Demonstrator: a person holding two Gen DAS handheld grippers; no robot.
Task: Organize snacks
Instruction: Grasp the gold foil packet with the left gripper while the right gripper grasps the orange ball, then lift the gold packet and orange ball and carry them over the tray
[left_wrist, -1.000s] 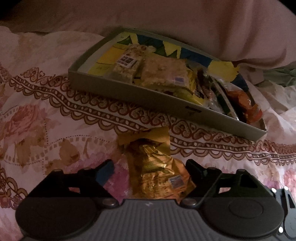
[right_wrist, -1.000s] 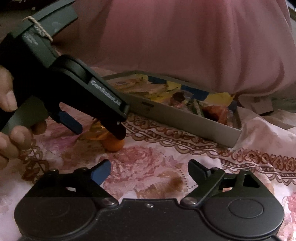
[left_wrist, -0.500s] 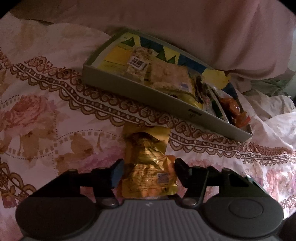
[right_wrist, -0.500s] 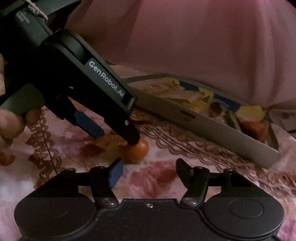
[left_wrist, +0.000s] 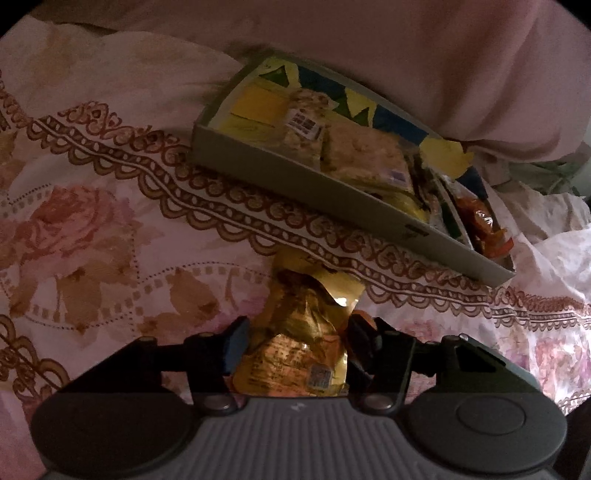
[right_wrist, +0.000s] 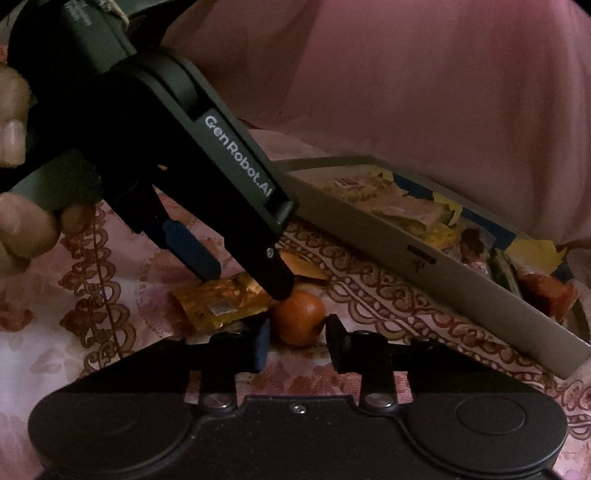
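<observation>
Gold foil of the snack packet (left_wrist: 295, 347) crumples between the pads of my left hand-held gripper (left_wrist: 295, 343), clenched on it where it lies on the floral bedspread (left_wrist: 92, 229), near the grey tray (left_wrist: 295, 181) already loaded with snacks. My right hand-held gripper (right_wrist: 295, 341) has just been closing around the small orange fruit (right_wrist: 298, 322); I cannot tell whether both pads press it yet. Two items remain outside the tray. Only the right view shows the fruit whole and my hand (right_wrist: 22, 221).
</observation>
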